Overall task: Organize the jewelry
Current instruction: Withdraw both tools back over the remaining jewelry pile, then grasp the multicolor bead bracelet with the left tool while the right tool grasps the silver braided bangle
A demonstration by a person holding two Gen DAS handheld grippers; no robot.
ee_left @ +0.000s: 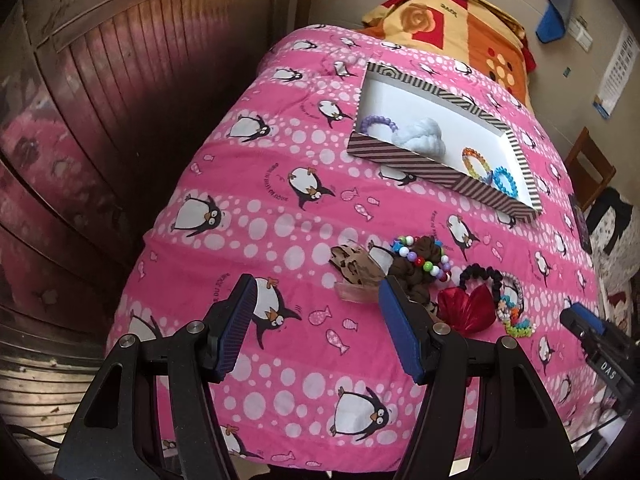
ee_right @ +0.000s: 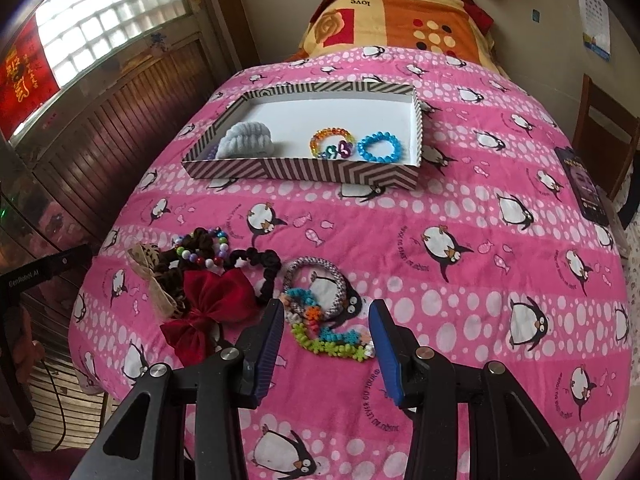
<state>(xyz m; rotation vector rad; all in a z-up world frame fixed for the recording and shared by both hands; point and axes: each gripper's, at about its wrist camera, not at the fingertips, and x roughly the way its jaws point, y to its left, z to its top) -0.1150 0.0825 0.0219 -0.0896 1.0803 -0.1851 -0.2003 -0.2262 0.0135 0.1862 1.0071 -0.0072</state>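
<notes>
A striped box (ee_right: 304, 170) with a white floor lies on the pink penguin quilt (ee_right: 460, 208). It holds a white scrunchie (ee_right: 248, 140), a rainbow bead bracelet (ee_right: 332, 142) and a blue bead bracelet (ee_right: 378, 146). Nearer is a pile: red bow (ee_right: 212, 300), leopard bow (ee_right: 154, 276), black scrunchie (ee_right: 264, 264), multicolour bead bracelet (ee_right: 204, 256), grey braided band (ee_right: 320, 280) and flower bracelet (ee_right: 328, 336). My right gripper (ee_right: 327, 304) is open, with the flower bracelet lying between its pads. My left gripper (ee_left: 316, 282) is open over bare quilt, just left of the leopard bow (ee_left: 352, 268).
A folded orange and red blanket (ee_right: 400, 12) lies beyond the box at the bed's far end. A wood-panelled door (ee_left: 120, 100) runs along the bed's left side. A dark card (ee_right: 586, 188) rests at the right edge, with a wooden chair (ee_right: 604, 120) beside it.
</notes>
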